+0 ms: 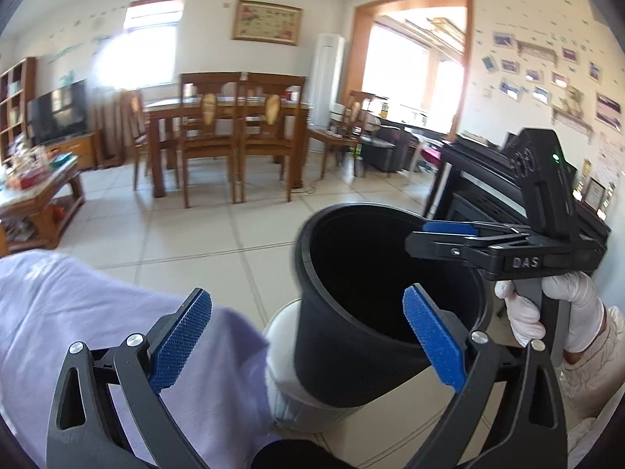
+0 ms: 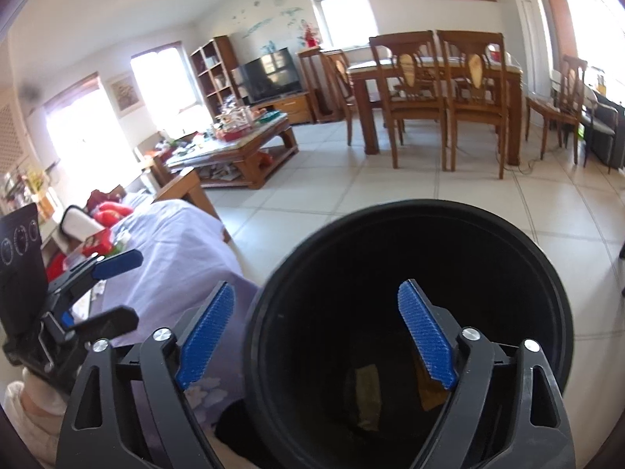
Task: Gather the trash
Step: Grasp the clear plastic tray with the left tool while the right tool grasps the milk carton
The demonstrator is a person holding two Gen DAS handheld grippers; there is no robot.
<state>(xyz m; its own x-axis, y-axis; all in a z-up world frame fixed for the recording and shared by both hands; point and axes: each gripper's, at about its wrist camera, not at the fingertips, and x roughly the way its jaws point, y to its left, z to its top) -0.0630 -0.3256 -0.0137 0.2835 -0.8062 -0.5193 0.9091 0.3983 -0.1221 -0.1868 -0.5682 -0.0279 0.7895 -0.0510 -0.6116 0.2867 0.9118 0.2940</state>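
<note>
The letters "DAS" stand on the black body of the right gripper (image 1: 445, 236), behind its fingers.

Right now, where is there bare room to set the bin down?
Bare floor tiles lie between the black bin and the dining chairs. The lilac cover beside the bin is partly bare. The coffee table is crowded.
</note>
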